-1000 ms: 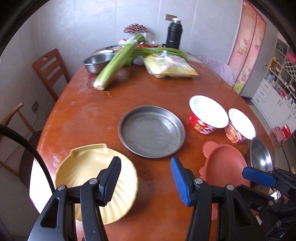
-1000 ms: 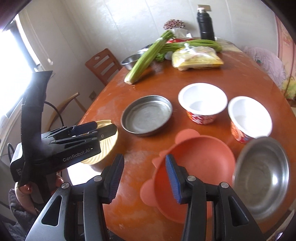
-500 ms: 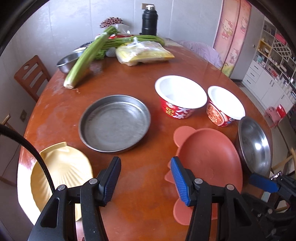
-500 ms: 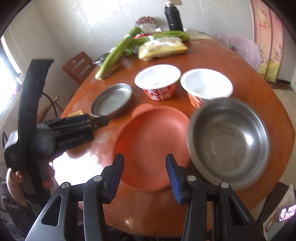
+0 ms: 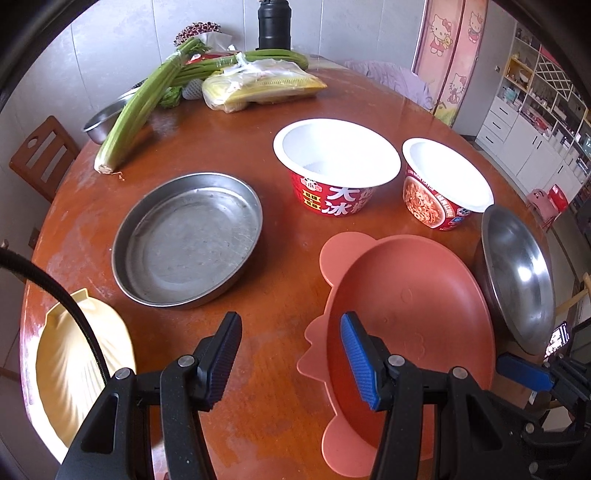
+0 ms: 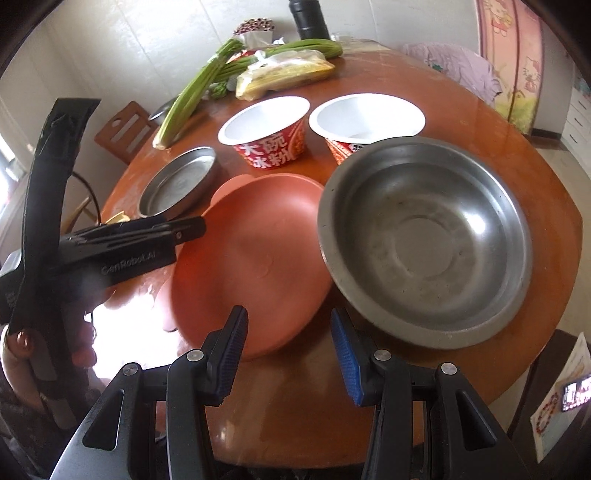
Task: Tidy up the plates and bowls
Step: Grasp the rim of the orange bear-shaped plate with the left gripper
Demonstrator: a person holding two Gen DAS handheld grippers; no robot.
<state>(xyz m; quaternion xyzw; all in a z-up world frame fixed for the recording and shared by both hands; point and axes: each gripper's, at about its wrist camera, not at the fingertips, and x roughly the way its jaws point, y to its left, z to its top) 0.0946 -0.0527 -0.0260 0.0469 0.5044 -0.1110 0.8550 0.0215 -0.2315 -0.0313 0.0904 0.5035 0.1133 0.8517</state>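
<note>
A pink bear-eared plate [image 5: 410,317] [image 6: 255,258] lies at the table's near side. A steel bowl [image 5: 521,273] [image 6: 424,243] sits right of it, its rim over the plate's edge. A flat steel pan [image 5: 188,236] [image 6: 177,181] lies to the left, and a yellow shell-shaped plate [image 5: 77,365] at the near left. Two red noodle cups [image 5: 336,170] [image 6: 269,133] stand behind. My left gripper [image 5: 290,358] is open, its right finger over the pink plate's left rim. My right gripper [image 6: 288,354] is open and empty, just before the pink plate and steel bowl.
Celery [image 5: 144,107], a bagged yellow food pack [image 5: 258,86], a small steel bowl [image 5: 107,122] and a black flask [image 5: 273,22] crowd the round wooden table's [image 5: 280,133] far side. A wooden chair [image 5: 37,155] stands at the left. The table edge is near both grippers.
Both grippers have swung right. The left went from over the yellow plate to the pink plate's left rim; the right now faces the pink plate and steel bowl. Both stayed open.
</note>
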